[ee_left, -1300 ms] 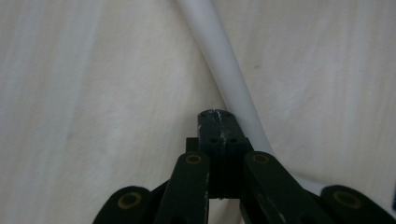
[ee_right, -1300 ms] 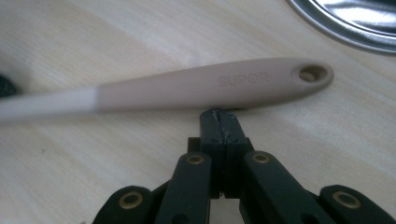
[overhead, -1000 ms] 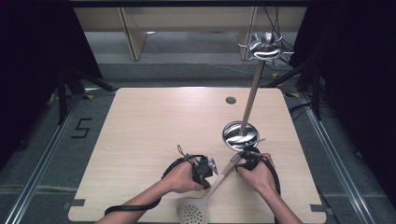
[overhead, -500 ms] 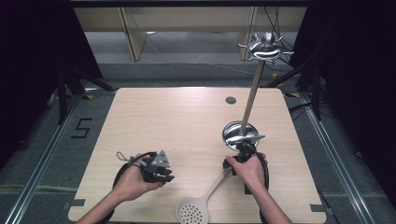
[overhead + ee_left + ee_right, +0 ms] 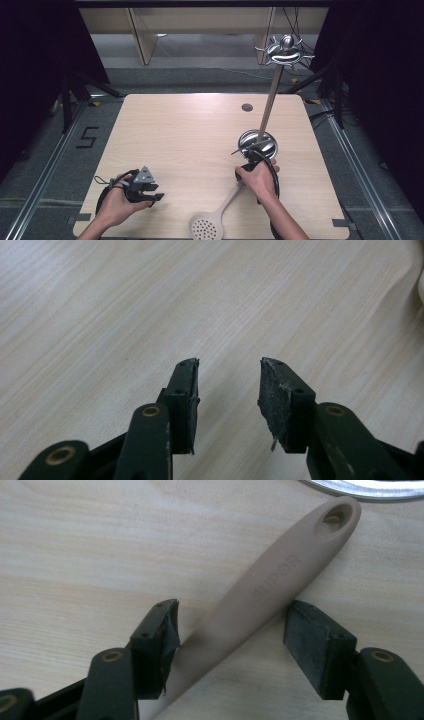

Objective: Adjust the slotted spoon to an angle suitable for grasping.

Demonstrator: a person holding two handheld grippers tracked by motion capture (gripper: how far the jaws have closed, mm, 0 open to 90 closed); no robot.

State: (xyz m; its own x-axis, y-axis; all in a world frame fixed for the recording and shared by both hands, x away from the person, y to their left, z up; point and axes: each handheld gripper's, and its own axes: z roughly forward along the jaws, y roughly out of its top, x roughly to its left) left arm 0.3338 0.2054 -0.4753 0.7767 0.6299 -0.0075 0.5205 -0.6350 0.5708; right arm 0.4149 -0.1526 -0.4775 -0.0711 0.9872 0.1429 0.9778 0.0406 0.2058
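Spatula (image 5: 220,210) lies flat on the worktop (image 5: 190,135) at the lower middle of the high view, its perforated head nearest the bottom edge and its handle running up and to the right toward the right gripper (image 5: 254,159). In the right gripper view the beige handle (image 5: 260,595) (the embossed brand letters read along it) crosses the gap between the jaws on a slant, from lower left to upper right, and ends in a hanging hole near the top right of the frame. Those jaws stand wide, having just closed very slightly from full spread. The left pad sits right against the handle and the right pad lies just beside its edge, but whether either one presses on it cannot be told; the handle rests on the wood.

At the lower left of the high view the left gripper (image 5: 152,192) is held in the person's left hand (image 5: 117,205), well apart from the spatula's head. Its jaws have just been opening and now stand well apart with nothing between them; the left gripper view shows bare pale wood grain beyond the two worn black pads (image 5: 277,400).

Farther up, just beyond the right gripper, a round metal base (image 5: 257,142) sits on the worktop, and a thin pole (image 5: 267,105) rises from it to a hooked metal top (image 5: 284,50) in the upper right of the frame. A small dark disc (image 5: 247,107) lies beyond it near the far edge.
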